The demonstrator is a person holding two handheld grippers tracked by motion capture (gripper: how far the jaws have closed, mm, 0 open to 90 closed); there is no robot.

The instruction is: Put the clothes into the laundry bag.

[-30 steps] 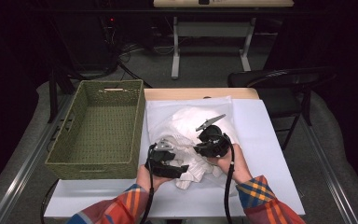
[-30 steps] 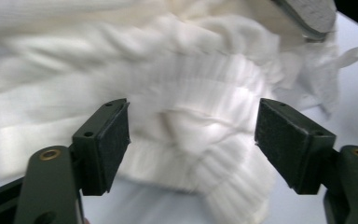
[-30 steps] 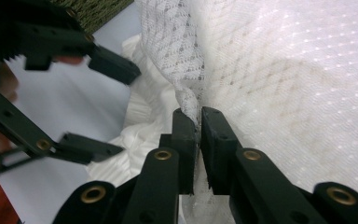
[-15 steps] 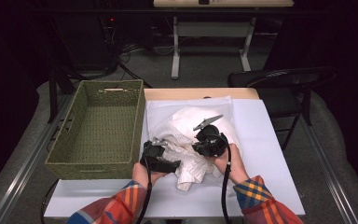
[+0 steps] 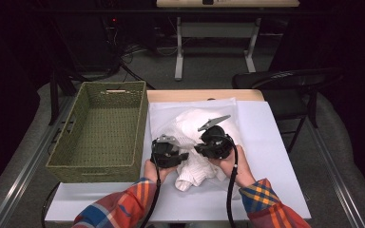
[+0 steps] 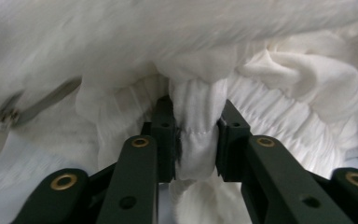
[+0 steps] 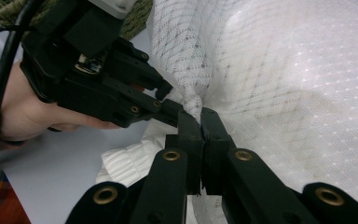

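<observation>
Left gripper view: left tongs (image 6: 196, 135) just closed, pinching white garment (image 6: 279, 84) fold; right tongs (image 7: 201, 128) clamping neighbouring edge, likely for lifting off table (image 5: 275, 156).

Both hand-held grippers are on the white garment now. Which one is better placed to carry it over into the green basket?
Left. The left hand-held gripper grips a bunched fold of the white garment and sits nearer the green basket. The right hand-held gripper pinches a thin edge, farther away.
</observation>
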